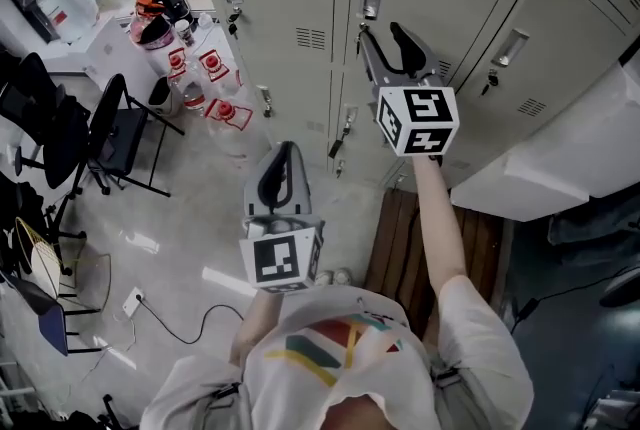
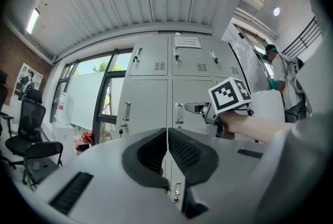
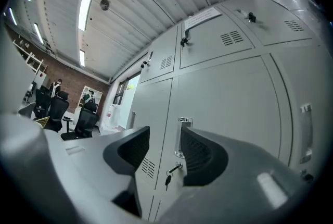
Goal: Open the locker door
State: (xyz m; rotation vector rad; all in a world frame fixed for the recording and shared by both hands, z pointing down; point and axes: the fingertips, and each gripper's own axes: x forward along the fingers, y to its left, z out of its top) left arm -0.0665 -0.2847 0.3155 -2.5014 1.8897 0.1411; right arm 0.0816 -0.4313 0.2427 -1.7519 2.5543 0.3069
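Lining up on grey metal locker door [image 3: 229, 103]: right gripper [image 3: 165, 139] jaws spread, should straddle its silver handle [image 3: 183, 121] squarely; left gripper [image 2: 166, 147] jaws pressed together.

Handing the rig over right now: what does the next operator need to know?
Left gripper: shut, empty, held back from the lockers.
Right gripper: open, empty, aimed at the locker door's handle, not touching it.
Locker door: closed, with a key hanging in its lock.
Done: the approach only.
Left: grip the handle and pull the door open.
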